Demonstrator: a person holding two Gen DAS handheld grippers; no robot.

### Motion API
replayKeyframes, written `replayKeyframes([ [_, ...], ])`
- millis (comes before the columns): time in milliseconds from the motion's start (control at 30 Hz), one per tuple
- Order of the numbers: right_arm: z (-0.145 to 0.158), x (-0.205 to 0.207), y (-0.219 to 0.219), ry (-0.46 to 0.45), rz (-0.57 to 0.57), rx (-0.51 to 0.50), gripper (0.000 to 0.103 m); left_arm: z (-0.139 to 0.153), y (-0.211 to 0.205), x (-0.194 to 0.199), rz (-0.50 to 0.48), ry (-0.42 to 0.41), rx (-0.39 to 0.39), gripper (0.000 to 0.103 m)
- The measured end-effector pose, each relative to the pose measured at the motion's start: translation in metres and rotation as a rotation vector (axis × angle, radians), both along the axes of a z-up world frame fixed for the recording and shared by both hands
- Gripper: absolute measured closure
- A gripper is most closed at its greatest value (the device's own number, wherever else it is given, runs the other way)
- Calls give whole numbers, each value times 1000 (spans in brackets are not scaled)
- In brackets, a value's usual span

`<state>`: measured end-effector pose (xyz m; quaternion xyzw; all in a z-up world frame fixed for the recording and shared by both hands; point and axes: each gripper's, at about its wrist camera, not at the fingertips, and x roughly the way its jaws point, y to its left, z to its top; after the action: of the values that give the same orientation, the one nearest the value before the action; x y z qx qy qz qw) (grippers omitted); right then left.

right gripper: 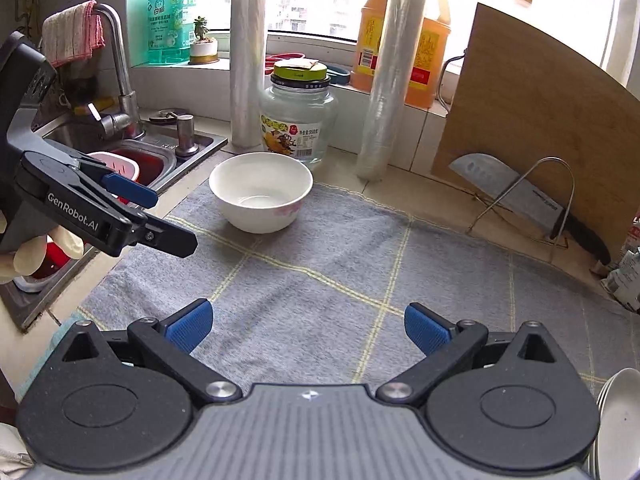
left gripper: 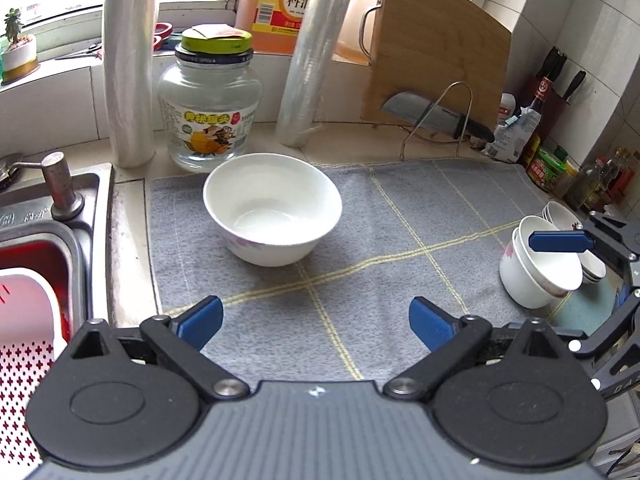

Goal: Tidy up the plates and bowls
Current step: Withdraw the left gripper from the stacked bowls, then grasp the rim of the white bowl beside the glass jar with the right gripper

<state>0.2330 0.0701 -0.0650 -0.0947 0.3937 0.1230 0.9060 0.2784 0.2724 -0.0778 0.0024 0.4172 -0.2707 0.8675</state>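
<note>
A white bowl stands upright on the grey checked mat near its far left corner; it also shows in the right wrist view. My left gripper is open and empty, above the mat in front of the bowl. My right gripper is open and empty over the mat's middle. A stack of small white bowls sits at the mat's right edge, with more small bowls behind it. A plate edge shows at lower right in the right wrist view.
A glass jar and two film rolls stand behind the bowl. A cutting board and a cleaver on a wire rack are at the back right. The sink with a pink strainer lies left. Condiment bottles are far right.
</note>
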Motion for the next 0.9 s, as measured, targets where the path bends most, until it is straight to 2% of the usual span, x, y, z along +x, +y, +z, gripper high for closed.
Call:
replayKeyframes([
  [200, -4, 19, 13, 25, 33, -21, 0, -5, 9, 20, -44, -21, 47, 4],
  [433, -14, 60, 10, 65, 111, -25, 0, -15, 0, 36, -90, -47, 129, 4],
  [700, -19, 125, 3, 153, 158, 81, 0, -27, -14, 59, -104, -67, 183, 4],
  [900, -21, 172, 13, 173, 205, 125, 2, -35, -18, 73, -106, -64, 178, 4],
])
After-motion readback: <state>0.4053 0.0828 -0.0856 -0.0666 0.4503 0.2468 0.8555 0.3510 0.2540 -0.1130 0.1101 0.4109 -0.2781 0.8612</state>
